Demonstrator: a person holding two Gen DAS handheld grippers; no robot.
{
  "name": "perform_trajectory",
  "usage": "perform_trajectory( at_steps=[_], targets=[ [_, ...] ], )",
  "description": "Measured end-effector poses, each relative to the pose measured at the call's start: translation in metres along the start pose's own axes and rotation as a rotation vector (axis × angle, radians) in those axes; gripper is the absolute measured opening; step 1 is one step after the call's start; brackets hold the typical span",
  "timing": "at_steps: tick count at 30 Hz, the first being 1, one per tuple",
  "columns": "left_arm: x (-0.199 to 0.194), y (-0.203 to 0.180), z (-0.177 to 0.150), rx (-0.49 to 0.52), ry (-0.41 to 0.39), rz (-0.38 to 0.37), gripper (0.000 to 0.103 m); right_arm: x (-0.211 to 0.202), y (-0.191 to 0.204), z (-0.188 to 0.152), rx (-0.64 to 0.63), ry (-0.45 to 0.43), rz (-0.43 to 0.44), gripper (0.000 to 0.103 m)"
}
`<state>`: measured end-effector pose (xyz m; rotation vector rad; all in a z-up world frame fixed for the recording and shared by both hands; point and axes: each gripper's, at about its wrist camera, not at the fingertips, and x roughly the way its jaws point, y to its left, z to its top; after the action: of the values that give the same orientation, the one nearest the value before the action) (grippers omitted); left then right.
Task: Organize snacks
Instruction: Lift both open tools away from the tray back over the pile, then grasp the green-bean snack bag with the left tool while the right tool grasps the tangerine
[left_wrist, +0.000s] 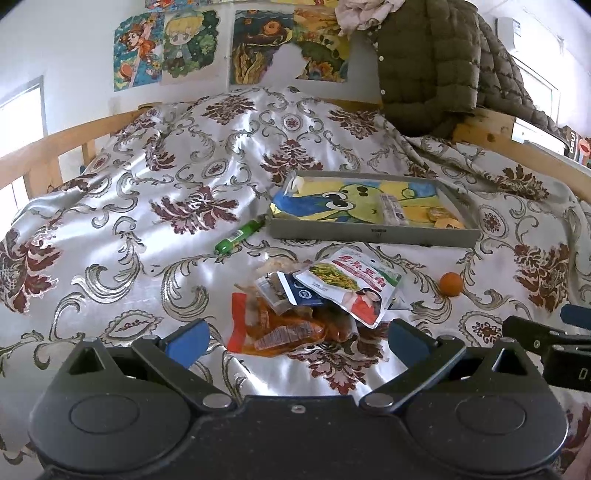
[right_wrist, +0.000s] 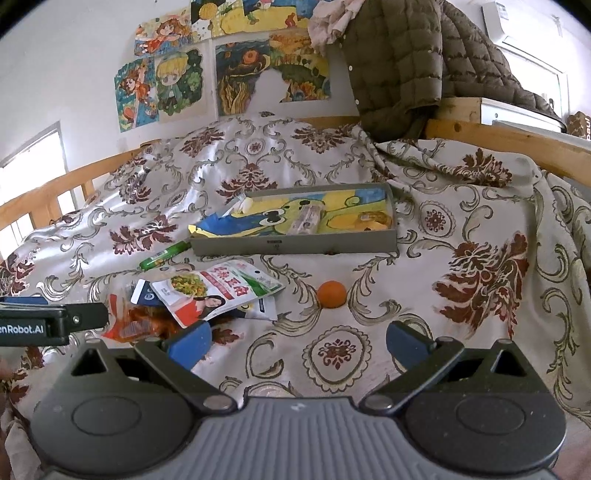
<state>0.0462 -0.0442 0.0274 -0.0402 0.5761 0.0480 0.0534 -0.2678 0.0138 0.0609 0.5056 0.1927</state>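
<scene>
Lying just ahead of the left tongs (left_wrist: 295, 338), which are spread wide and empty, is a heap of packets (left_wrist: 314, 299) on the bed (left_wrist: 147, 206). Topmost is a white pouch (left_wrist: 354, 286), its long axis running from near right to far left, overlapping a dark blue sachet (left_wrist: 299, 293) and an orange bag (left_wrist: 273, 332) nearest the blue pads (left_wrist: 188, 341). A green tube (left_wrist: 240, 236) lies ahead-left, slanting toward the grey tray (left_wrist: 373, 234) beyond, which already holds a few snacks. The right tongs (right_wrist: 299, 341) also gape, gripping nothing; an orange ball (right_wrist: 331, 293) sits just ahead between their fingers, apart from the heap at left. A quilted jacket (left_wrist: 436, 62) hangs behind the tray.
</scene>
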Motion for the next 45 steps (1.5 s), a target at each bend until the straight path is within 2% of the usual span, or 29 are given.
perform_trajectory(
  at_steps=[6,14,22,30,38,45],
  targets=[
    [0.007,-0.002,-0.001,-0.014,0.008,0.011,0.102,0.008,-0.004,0.001,0.012,0.030,-0.003,0.103],
    [0.008,-0.013,0.000,0.059,-0.037,0.019,0.102,0.021,-0.008,0.005,0.023,0.070,0.025,0.103],
    [0.019,-0.027,0.007,0.144,-0.064,0.019,0.102,0.046,-0.013,0.020,-0.064,0.067,0.040,0.103],
    [0.062,-0.029,0.027,0.225,-0.023,0.002,0.102,0.090,-0.025,0.030,-0.101,0.096,0.052,0.103],
    [0.110,-0.036,0.055,0.268,0.026,-0.081,0.102,0.129,-0.040,0.033,-0.096,0.098,0.089,0.103],
    [0.151,-0.048,0.058,0.342,0.139,-0.129,0.102,0.149,-0.045,0.028,-0.116,0.116,0.078,0.087]
  ],
)
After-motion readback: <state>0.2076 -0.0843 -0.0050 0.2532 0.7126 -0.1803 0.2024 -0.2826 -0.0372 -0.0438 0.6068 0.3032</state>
